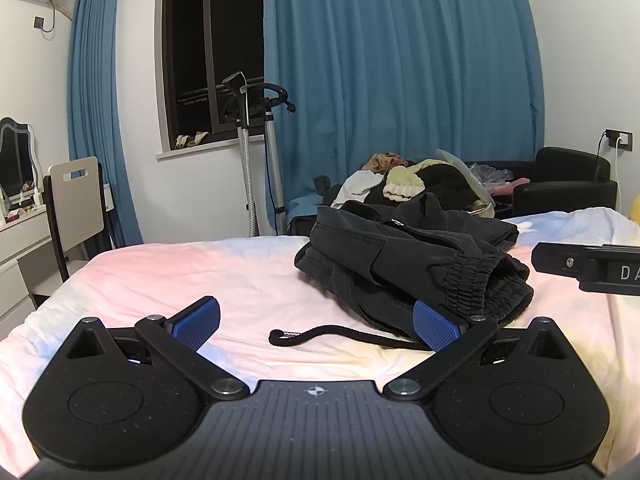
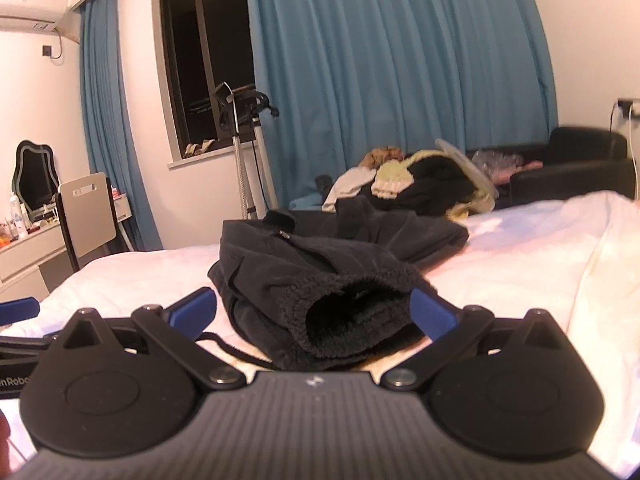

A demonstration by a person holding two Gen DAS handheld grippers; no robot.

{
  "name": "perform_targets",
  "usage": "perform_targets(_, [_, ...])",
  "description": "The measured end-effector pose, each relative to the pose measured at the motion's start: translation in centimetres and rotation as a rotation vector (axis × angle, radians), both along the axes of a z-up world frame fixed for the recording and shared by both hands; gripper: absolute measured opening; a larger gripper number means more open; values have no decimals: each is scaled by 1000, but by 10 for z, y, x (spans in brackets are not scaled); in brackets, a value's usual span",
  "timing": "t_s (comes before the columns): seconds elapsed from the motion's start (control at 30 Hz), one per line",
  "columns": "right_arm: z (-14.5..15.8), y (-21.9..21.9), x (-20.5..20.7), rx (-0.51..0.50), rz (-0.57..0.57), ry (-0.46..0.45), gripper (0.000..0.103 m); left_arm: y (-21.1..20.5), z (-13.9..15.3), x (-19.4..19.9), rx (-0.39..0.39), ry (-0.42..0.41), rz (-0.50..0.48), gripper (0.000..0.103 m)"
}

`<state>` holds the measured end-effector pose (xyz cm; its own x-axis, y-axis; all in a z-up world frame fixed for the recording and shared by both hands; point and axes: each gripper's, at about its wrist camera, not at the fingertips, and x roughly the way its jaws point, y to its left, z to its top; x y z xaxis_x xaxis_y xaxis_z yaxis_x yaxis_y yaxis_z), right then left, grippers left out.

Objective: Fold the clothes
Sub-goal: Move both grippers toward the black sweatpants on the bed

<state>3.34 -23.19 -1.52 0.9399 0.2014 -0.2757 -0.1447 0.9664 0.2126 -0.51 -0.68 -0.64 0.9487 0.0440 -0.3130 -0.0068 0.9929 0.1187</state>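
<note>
A pair of black pants (image 1: 408, 264) is bunched up in a heap on the bed (image 1: 160, 272), which is covered with a soft sheet in pink, blue and yellow. The stretchy waistband (image 1: 476, 284) is turned toward the cameras, and a black drawstring (image 1: 320, 334) is stretched out flat on the sheet in front of it.

The left gripper (image 1: 316, 326) is held low over the bed with its jaws spread wide and nothing between them but the drawstring lying below. Its right blue pad (image 1: 436, 326) is seen just beside the edge of the pants; whether it touches the cloth cannot be told.

The right gripper (image 2: 316, 312) is also held with its jaws wide apart. The dark opening of the waistband (image 2: 352, 312) is seen right between its blue pads, but it is not squeezed.

A pile of other clothes (image 1: 420, 184) is heaped behind the bed, near a black armchair (image 1: 568, 180). Blue curtains (image 1: 400, 80) are hung along the wall, and a dark window (image 1: 212, 52) is seen beside them
</note>
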Motion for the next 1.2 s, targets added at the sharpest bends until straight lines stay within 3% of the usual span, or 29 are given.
perform_targets(0.6, [8,-2,-6,2,-27,-41,103,7,-2,4,-21,5,9,103])
perform_targets(0.8, [17,-10,-9,2,-20,-64,103,-4,-12,10,-33,32,-31,103])
perform_targets(0.97, [25,-25,-11,13,-26,-95,103,-24,-21,38,-53,121,-87,103])
perform_targets(1.2, [28,-55,-3,23,-68,-84,103,-76,-40,89,33,150,-163,103])
